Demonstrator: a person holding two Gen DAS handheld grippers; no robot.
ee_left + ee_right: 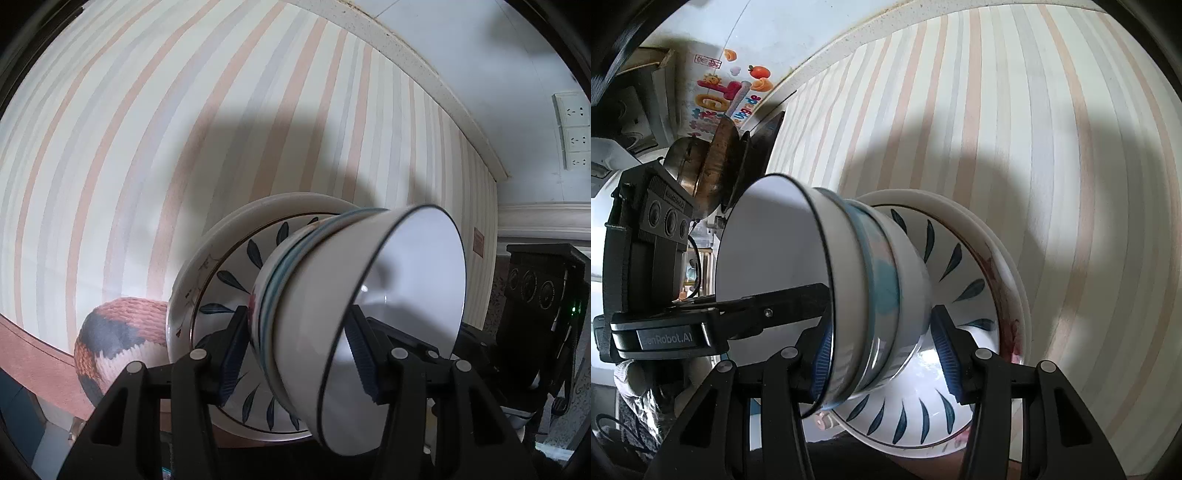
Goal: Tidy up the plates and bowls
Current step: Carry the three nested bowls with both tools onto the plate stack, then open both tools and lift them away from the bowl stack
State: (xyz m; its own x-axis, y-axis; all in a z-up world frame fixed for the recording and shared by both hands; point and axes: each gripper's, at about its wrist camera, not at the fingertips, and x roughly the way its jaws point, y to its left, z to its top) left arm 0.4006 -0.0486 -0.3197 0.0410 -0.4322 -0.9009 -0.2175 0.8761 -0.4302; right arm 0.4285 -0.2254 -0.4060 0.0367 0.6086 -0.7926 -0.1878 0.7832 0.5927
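Observation:
A stack of nested bowls (332, 306) sits on stacked plates with blue leaf marks (229, 280), on a striped tablecloth. The top bowl is white with a dark rim. My left gripper (295, 358) straddles the bowl stack, one pad (232, 354) outside the lower bowls, the other (364, 362) inside the top bowl. In the right wrist view the bowl stack (871, 295) and leaf plates (964, 266) show from the opposite side. My right gripper (882, 354) clamps the bowls likewise, one pad (945, 350) on the bowl foot side, the other at the rim. The left gripper's finger (768, 310) reaches into the top bowl.
The striped tablecloth (147, 147) fills most of both views. A knitted brown-and-white ball (118, 339) lies beside the plates. Wall sockets (576, 133) are at the right. Metal pots (701, 170) and a colourful sticker (731, 96) are at the far left of the right wrist view.

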